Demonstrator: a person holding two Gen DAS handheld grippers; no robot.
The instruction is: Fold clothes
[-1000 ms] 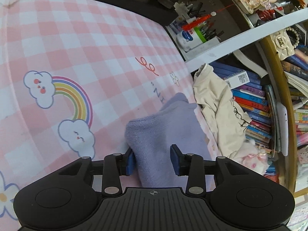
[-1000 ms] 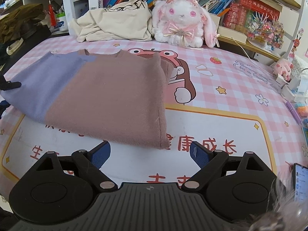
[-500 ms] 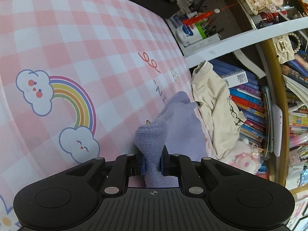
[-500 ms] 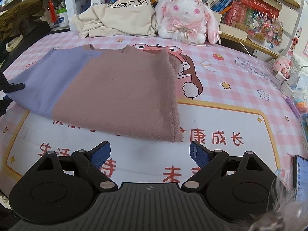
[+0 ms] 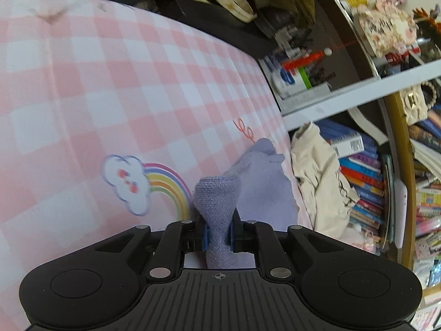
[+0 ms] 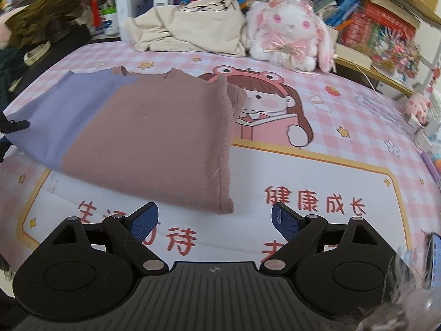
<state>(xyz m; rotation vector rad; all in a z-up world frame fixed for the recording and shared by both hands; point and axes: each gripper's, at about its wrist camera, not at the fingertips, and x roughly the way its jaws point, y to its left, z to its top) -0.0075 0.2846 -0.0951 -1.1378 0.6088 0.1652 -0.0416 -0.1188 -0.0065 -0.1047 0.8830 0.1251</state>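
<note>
Folded two-tone sweater (image 6: 143, 135), lilac at one end and dusty brown over the rest, lies flat on the pink checked play mat (image 6: 317, 171), toward the mat's left side as the right camera sees it. Looks like soft fleecy knit: light, limp, no stiffness of its own. Judged to sag wherever unsupported and to cling to itself a little, so layers may drag along rather than slide. Nothing fragile about it.

Left tongs (image 5: 217, 233) have just been closing and now stand clamped on a bunched wad of the lilac end, the cloth puckered into a neck between the pads. Right tongs (image 6: 214, 222) stand wide apart, nothing between them, hovering just short of the brown near corner, not touching it.

Best hold for the right side, I'd judge: that near brown corner at the stitched hem, pinching all layers together. A single-layer pinch would likely peel the fold open.

Surface: printed mat, smooth-looking, with a rainbow-and-cloud print (image 5: 143, 184) and a cartoon girl, red characters along the near edge. Whether it covers a table or a bed I cannot tell.

Room: cluttered. Cream garment (image 6: 190, 24) heaped at the far edge, white plush rabbit (image 6: 289, 33) beside it, bookshelves (image 6: 344, 5) behind. Phone (image 6: 435, 262) at the right edge.
</note>
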